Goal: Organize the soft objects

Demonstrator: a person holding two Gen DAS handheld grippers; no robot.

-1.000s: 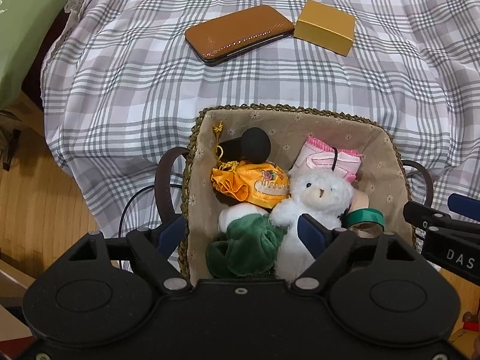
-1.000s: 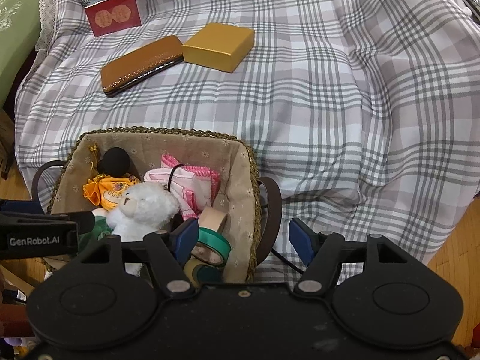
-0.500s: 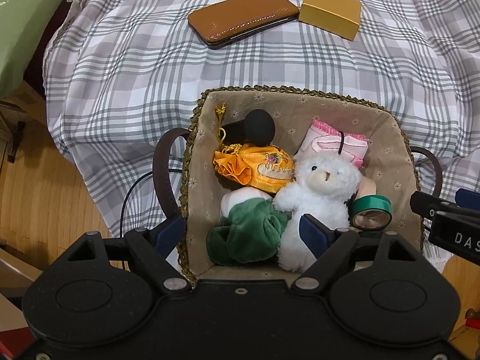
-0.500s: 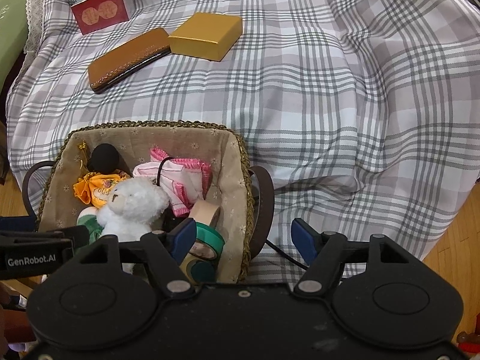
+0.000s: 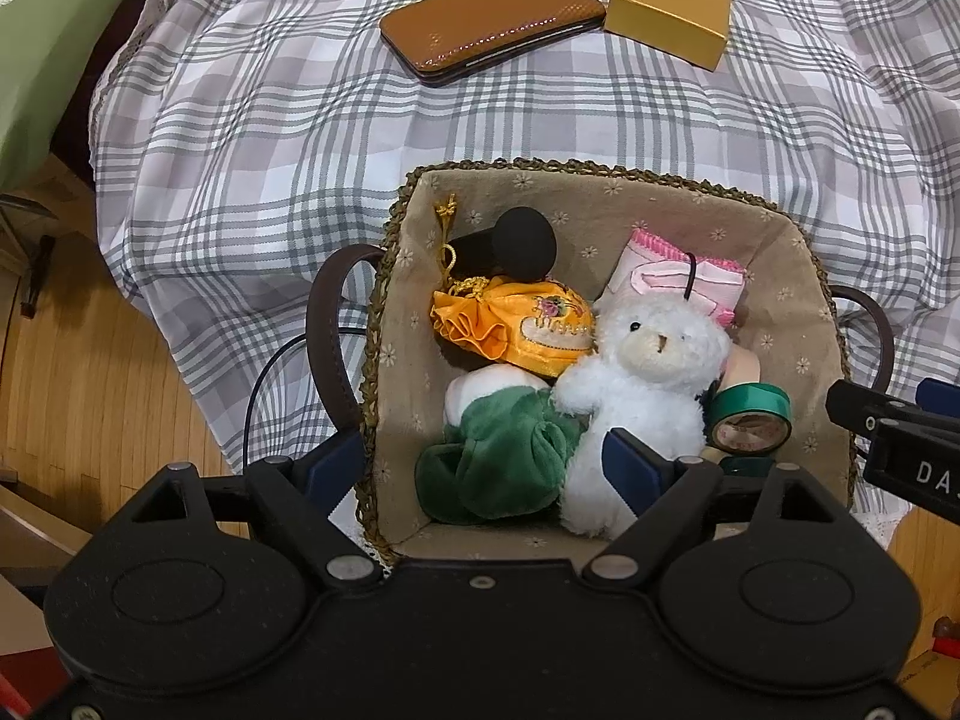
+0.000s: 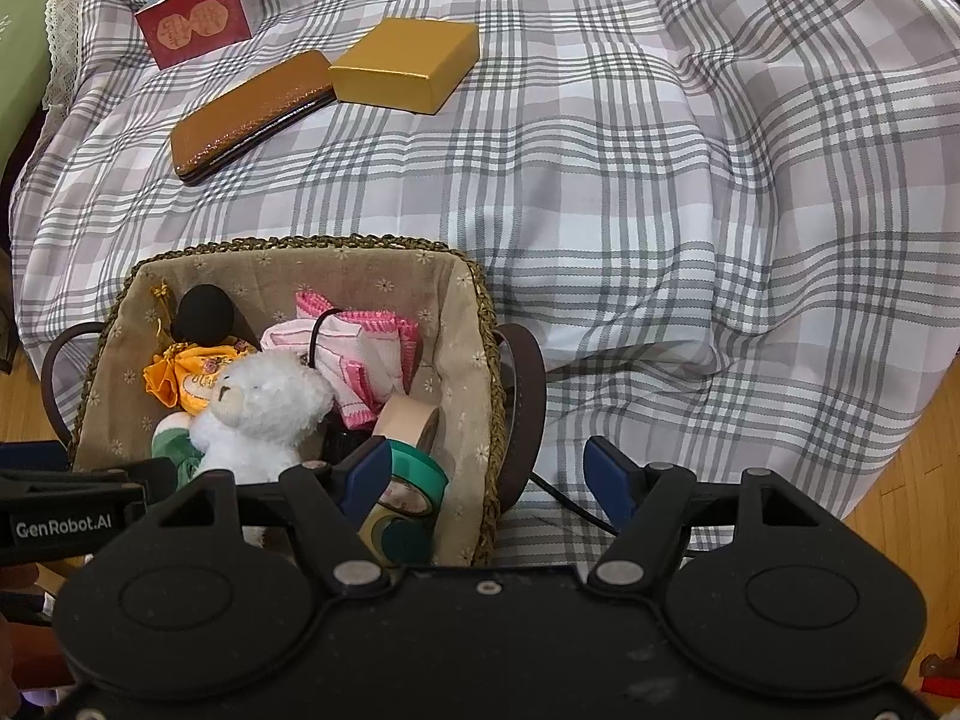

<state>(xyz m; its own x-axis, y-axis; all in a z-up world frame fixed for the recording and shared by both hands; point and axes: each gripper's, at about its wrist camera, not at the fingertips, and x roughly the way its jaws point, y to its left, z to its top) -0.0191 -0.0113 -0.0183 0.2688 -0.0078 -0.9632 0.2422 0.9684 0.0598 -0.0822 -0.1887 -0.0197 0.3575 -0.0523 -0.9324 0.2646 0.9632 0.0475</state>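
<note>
Your left tool [image 5: 483, 459] hangs over the near end of the basket [image 5: 384, 324] with nothing gripped and its jaws opening wide, the green plush [image 5: 498, 456] directly beneath them and the white bear [image 5: 636, 384] against its right finger. Your right tool [image 6: 483, 477] is parted about halfway and empty, straddling the basket's right rim beside the tape rolls [image 6: 414, 480], so the left hand looks nearer. The bear's long axis runs toward the bed's near edge, head farther from you, so a straight drop should reach the plush.

You see a grey-and-white plaid cloth [image 5: 252, 120], a tan flower-print basket [image 5: 774, 324], a white bear [image 5: 648, 372], an orange pouch [image 5: 516, 324], and a gold box [image 5: 669, 12].
</note>
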